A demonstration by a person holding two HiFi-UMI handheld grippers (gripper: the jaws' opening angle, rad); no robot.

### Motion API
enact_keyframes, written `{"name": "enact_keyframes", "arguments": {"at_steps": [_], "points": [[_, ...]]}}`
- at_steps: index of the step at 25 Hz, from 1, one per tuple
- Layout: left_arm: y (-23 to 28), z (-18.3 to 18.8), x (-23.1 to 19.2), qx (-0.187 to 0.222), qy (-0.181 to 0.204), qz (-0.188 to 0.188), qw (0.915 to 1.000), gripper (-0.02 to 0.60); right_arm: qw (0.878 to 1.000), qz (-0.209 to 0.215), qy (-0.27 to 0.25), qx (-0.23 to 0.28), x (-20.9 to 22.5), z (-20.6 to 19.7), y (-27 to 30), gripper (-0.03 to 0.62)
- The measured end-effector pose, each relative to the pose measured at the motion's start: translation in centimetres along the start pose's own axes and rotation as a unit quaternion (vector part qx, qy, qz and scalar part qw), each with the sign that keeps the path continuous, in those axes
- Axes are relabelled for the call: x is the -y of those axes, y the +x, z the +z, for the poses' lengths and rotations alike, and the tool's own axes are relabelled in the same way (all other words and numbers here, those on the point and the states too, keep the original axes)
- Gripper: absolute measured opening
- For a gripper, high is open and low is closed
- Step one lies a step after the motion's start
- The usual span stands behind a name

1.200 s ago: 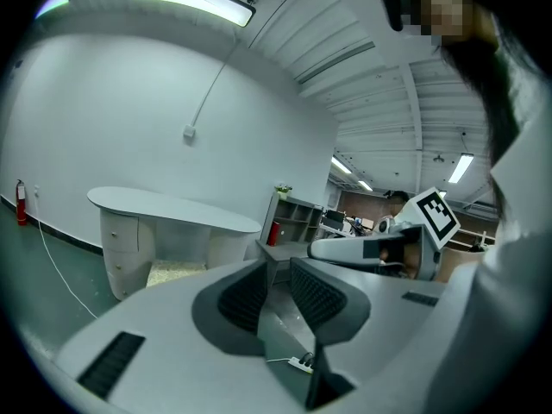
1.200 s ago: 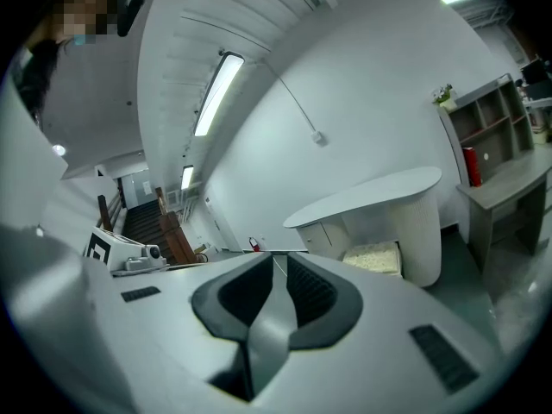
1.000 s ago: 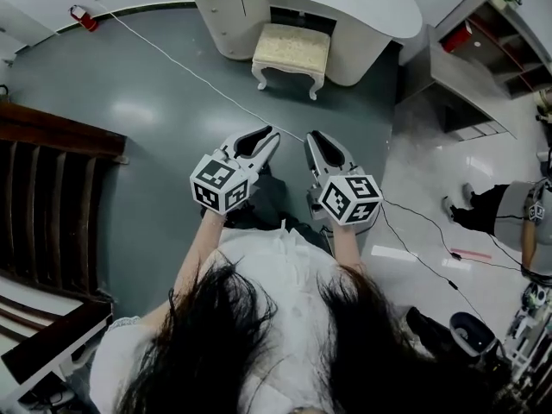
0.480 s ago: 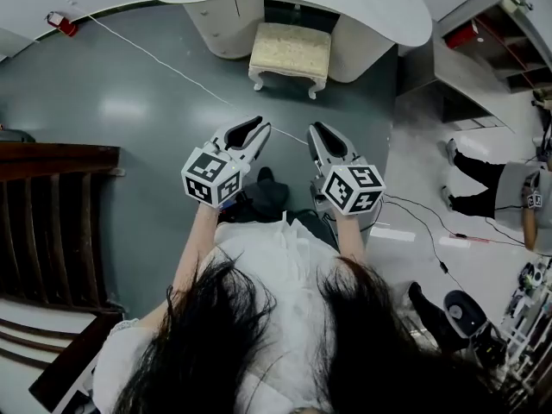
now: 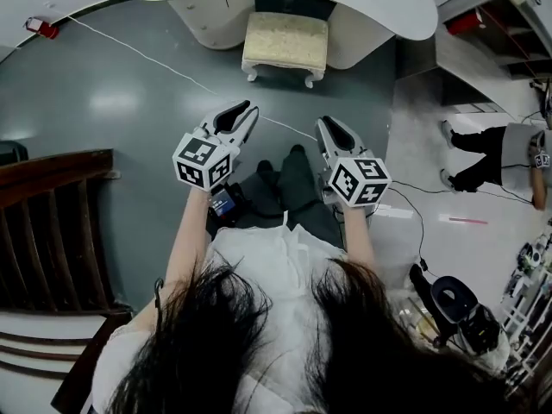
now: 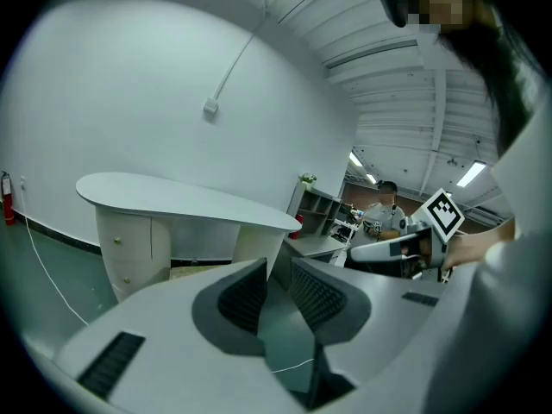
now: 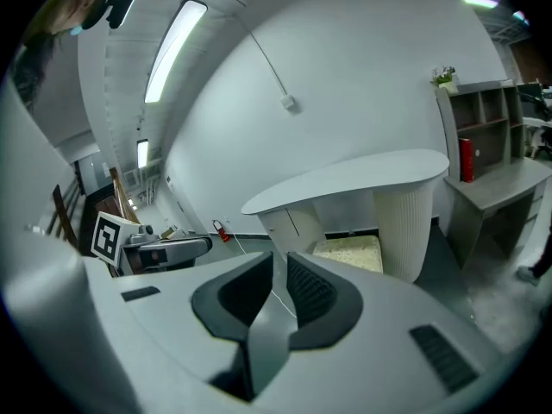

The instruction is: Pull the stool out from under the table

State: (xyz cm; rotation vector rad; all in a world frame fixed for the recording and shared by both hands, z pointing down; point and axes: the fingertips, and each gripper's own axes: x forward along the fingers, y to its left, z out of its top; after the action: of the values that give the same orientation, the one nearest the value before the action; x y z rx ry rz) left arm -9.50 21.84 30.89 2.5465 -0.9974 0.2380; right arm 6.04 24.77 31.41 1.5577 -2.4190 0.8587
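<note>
As I step forward, the stool (image 5: 286,37) sits higher and slightly larger in the head view than a second ago. The table (image 5: 371,3) now overhangs the back of its cushion. I read that as closing in, though nothing is grasped yet. My left gripper (image 5: 244,109) and right gripper (image 5: 326,124) have drifted a little wider apart. Both have their jaws pressed together with nothing between them, and they point at the stool from well short of it. I judge this is the approach, and the jaws must open before I can take the seat's front edge.

The stool stands tucked between the table's two pedestals, its front legs out on the floor. From the right gripper view the cushion lies just beside the ribbed pedestal (image 7: 405,227), so a straight pull back seems safest. Bare grey floor lies between me and the stool, crossed diagonally by a white cable (image 5: 164,61) that could snag a leg. A dark wooden chair (image 5: 52,222) stands well off to my left. A grey desk (image 5: 483,54) and a standing person (image 5: 504,149) are off to my right.
</note>
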Motion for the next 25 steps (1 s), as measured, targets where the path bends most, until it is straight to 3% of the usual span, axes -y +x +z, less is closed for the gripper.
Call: {"name": "enact_keyframes", "arguments": {"at_steps": [15, 25], "points": [[10.7, -2.5, -10.2, -0.053, 0.012, 0.036, 0.9979, 0.094, 0.998, -0.014, -0.004, -0.06, 13.9, -1.5, 11.7, 0.064], [17.7, -9.5, -18.1, -0.139, 0.009, 0.034, 0.9896, 0.095, 0.992, -0.015, -0.017, -0.128, 23.6, -6.8, 21.5, 0.064]]}}
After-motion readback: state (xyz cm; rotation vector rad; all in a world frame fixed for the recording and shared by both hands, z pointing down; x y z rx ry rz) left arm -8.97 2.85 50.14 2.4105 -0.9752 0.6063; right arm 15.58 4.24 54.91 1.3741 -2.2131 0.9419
